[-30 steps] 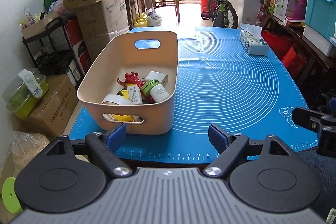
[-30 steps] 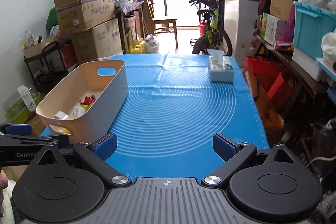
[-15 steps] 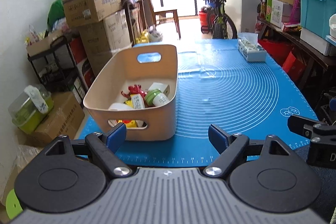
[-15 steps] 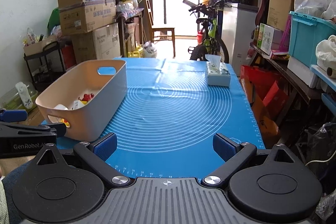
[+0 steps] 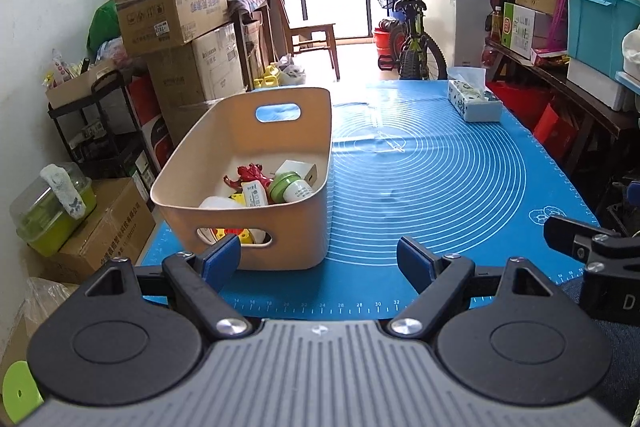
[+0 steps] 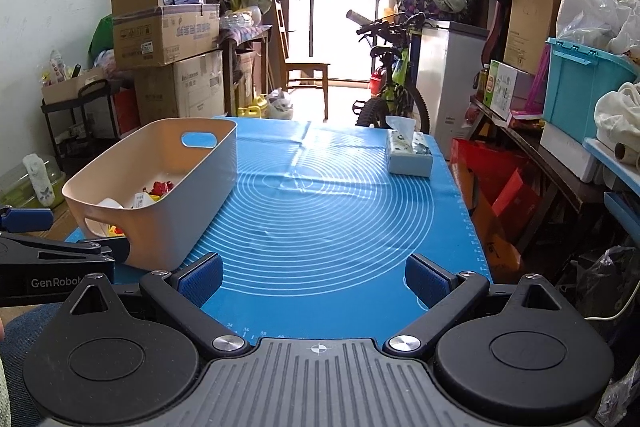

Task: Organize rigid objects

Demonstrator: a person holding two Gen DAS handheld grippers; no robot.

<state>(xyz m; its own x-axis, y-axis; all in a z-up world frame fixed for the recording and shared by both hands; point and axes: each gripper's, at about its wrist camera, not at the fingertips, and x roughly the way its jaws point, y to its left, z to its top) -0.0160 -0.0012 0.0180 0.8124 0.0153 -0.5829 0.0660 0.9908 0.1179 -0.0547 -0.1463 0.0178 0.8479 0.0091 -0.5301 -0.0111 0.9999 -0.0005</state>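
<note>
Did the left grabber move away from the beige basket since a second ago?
Yes. The left gripper has backed away: the beige plastic basket now looks smaller and farther off on the blue silicone mat, with more room visible around it.

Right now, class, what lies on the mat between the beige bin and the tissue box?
Nothing: between the beige bin and the tissue box runs only bare blue mat with white rings, seen in both wrist views.

Mat (image 6: 340,227) centre open; basket (image 6: 192,187) blocks left edge, tissue box (image 6: 410,157) far right, apparently well apart.
</note>
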